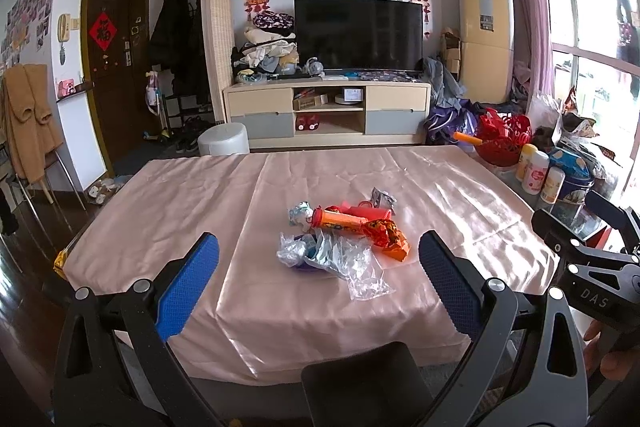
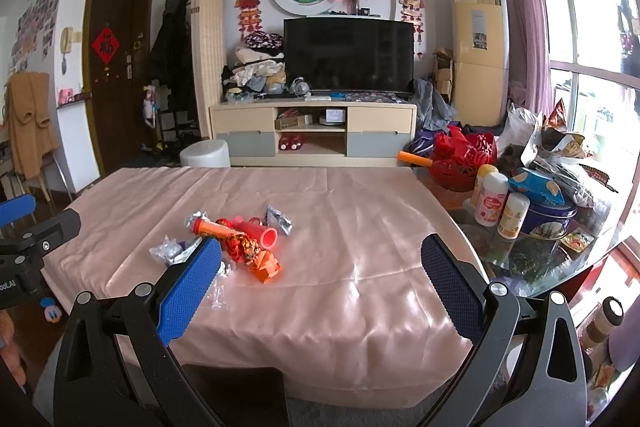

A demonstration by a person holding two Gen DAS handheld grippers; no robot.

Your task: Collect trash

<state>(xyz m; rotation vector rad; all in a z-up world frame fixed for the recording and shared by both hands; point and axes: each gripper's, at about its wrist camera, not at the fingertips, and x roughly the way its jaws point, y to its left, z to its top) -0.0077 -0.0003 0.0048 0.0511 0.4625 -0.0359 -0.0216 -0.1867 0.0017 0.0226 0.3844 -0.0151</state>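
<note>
A heap of trash lies mid-table on the pink cloth (image 1: pixel 200 195): an orange tube (image 1: pixel 340 219), crumpled clear plastic (image 1: pixel 352 263), orange-red wrappers (image 1: pixel 390 239), a silver foil packet (image 1: pixel 382 198) and a small white-blue wad (image 1: pixel 301 213). The same heap shows in the right wrist view, with the orange tube (image 2: pixel 212 227) and a red cup (image 2: pixel 266 235). My left gripper (image 1: pixel 318 263) is open and empty, held above the near table edge, short of the heap. My right gripper (image 2: pixel 320 267) is open and empty, to the right of the heap.
Bottles (image 2: pixel 492 205), a blue tin (image 2: pixel 548 215), a red basket (image 2: pixel 464 155) and bags crowd the glass table end at right. A dark chair back (image 1: pixel 364 383) stands at the near edge. A white stool (image 1: pixel 223 143) and TV cabinet (image 1: pixel 328 107) lie beyond.
</note>
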